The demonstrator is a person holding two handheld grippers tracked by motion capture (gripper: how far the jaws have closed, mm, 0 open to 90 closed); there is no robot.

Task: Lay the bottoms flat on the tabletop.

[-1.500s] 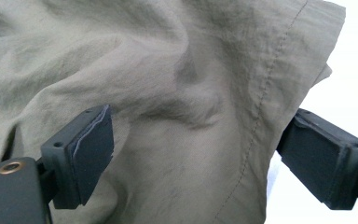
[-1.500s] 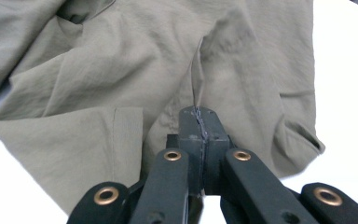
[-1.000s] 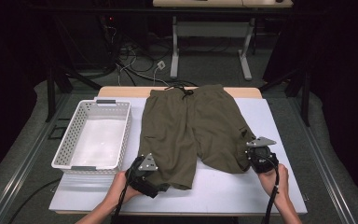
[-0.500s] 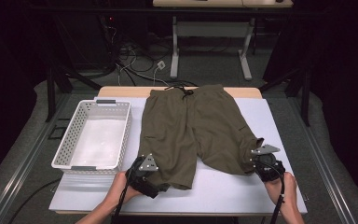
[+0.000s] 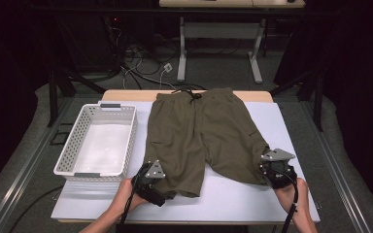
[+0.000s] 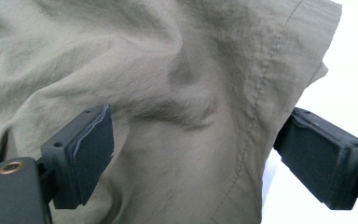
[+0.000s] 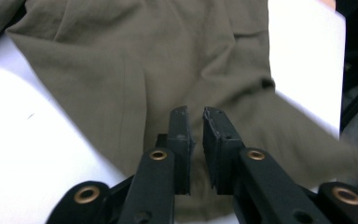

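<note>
Olive shorts (image 5: 201, 136) lie flat on the white mat (image 5: 233, 204), waistband at the far side. My left gripper (image 5: 171, 194) rests at the hem of the left leg. Its jaws stand wide open (image 6: 182, 158) and straddle bunched fabric (image 6: 168, 70) near the hem seam. At the outer hem of the right leg is my right gripper (image 5: 263, 170). Its jaws have just been opening and show a narrow gap (image 7: 198, 116). Olive cloth (image 7: 135, 70) lies under and beyond them, and the pads do not press on it.
A white perforated basket (image 5: 131, 141) stands on the mat left of the shorts. A strip of wooden tabletop (image 5: 126, 94) shows behind the mat. Cables (image 5: 141, 68) and desk legs (image 5: 182, 48) are on the floor beyond. Bare mat lies between the hands.
My right gripper has drawn back a little toward the near edge at the right leg's hem. The left gripper and the shorts' left leg have stayed put.
</note>
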